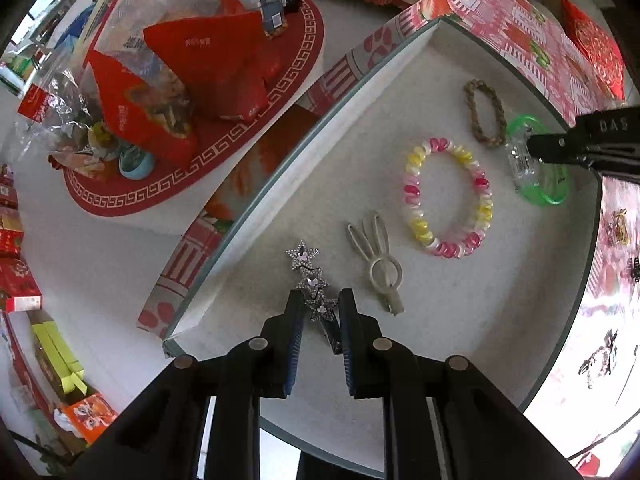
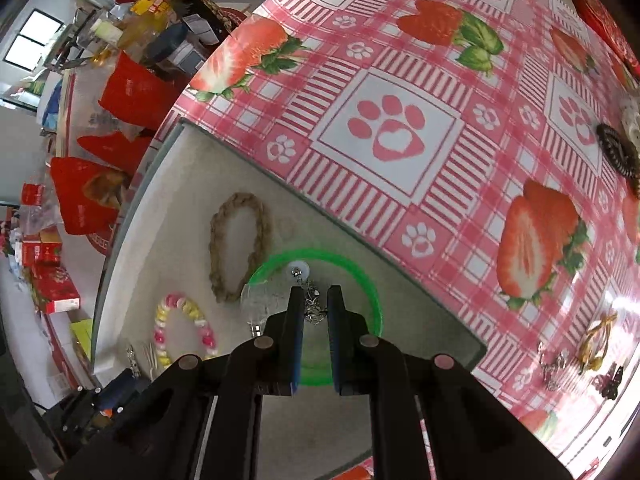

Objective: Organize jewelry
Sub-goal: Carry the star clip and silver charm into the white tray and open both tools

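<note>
A white tray [image 1: 460,340] lies on the strawberry tablecloth. In it are a braided rope bracelet [image 1: 484,112], a pink-yellow bead bracelet [image 1: 412,200], a white rabbit hair clip [image 1: 378,258], a green bangle [image 1: 552,196] and a silver star hair clip [image 1: 310,276]. My left gripper [image 1: 320,308] stands around the star clip's near end, jaws narrowly apart. My right gripper [image 2: 316,300] is over the green bangle [image 2: 360,280], jaws close around a small silver chain piece [image 2: 312,304] with a clear bag [image 2: 260,300] beside it. The rope bracelet [image 2: 224,248] and bead bracelet [image 2: 168,328] lie to its left.
Loose jewelry lies on the cloth right of the tray: a yellow clip [image 2: 596,344], dark butterfly clip [image 2: 610,384], silver pieces [image 2: 554,364] and a black coil hair tie [image 2: 616,148]. A second table with red snack bags [image 1: 208,68] stands to the left.
</note>
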`<act>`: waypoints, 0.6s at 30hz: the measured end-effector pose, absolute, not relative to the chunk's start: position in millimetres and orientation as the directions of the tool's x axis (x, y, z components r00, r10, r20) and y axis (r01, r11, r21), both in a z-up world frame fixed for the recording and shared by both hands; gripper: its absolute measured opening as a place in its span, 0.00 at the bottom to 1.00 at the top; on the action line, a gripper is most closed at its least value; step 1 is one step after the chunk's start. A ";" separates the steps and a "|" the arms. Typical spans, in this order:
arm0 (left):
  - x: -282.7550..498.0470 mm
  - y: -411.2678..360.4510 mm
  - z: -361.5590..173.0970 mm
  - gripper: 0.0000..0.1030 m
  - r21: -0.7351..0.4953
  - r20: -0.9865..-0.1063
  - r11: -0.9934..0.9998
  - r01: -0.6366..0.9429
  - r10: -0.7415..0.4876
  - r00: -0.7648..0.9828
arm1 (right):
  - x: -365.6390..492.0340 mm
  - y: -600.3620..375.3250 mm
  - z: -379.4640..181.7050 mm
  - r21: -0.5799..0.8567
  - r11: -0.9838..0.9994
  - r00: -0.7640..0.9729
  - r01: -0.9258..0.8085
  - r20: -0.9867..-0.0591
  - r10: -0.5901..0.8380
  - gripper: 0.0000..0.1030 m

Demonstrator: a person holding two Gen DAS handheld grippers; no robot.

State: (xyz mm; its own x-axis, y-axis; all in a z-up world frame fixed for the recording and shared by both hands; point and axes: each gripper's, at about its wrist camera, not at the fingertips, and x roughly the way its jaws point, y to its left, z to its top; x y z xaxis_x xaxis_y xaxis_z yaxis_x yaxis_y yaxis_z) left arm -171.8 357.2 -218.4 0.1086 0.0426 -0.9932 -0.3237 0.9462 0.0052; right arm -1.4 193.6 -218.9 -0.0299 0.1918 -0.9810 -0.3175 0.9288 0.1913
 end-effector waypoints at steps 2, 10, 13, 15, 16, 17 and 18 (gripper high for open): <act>-171.8 355.0 -218.0 0.22 0.015 -0.993 0.948 -0.318 0.050 0.103 | 2.6 199.1 -219.6 0.187 0.928 -0.032 -0.323 -0.982 0.187 0.12; -173.0 349.6 -212.8 0.22 0.028 -0.994 0.946 -0.324 0.060 0.090 | -5.6 196.5 -221.4 0.199 0.928 -0.057 -0.315 -0.980 0.191 0.13; -172.8 349.3 -210.6 0.22 0.033 -0.993 0.947 -0.321 0.066 0.093 | -15.4 185.5 -219.5 0.212 0.927 -0.060 -0.308 -0.977 0.204 0.30; -172.3 349.1 -209.4 0.22 0.033 -0.993 0.947 -0.319 0.066 0.095 | -16.3 181.6 -216.8 0.226 0.926 -0.054 -0.301 -0.974 0.221 0.46; -171.7 348.2 -207.8 0.22 0.033 -0.993 0.948 -0.315 0.068 0.098 | -16.6 178.9 -214.5 0.232 0.926 -0.052 -0.298 -0.973 0.227 0.47; -171.7 346.8 -206.8 0.22 0.034 -0.993 0.949 -0.312 0.068 0.100 | -16.6 176.5 -212.3 0.238 0.926 -0.052 -0.294 -0.971 0.234 0.48; -171.0 345.2 -205.1 0.34 0.035 -0.992 0.951 -0.306 0.069 0.102 | -16.7 174.2 -209.6 0.245 0.925 -0.050 -0.289 -0.969 0.241 0.48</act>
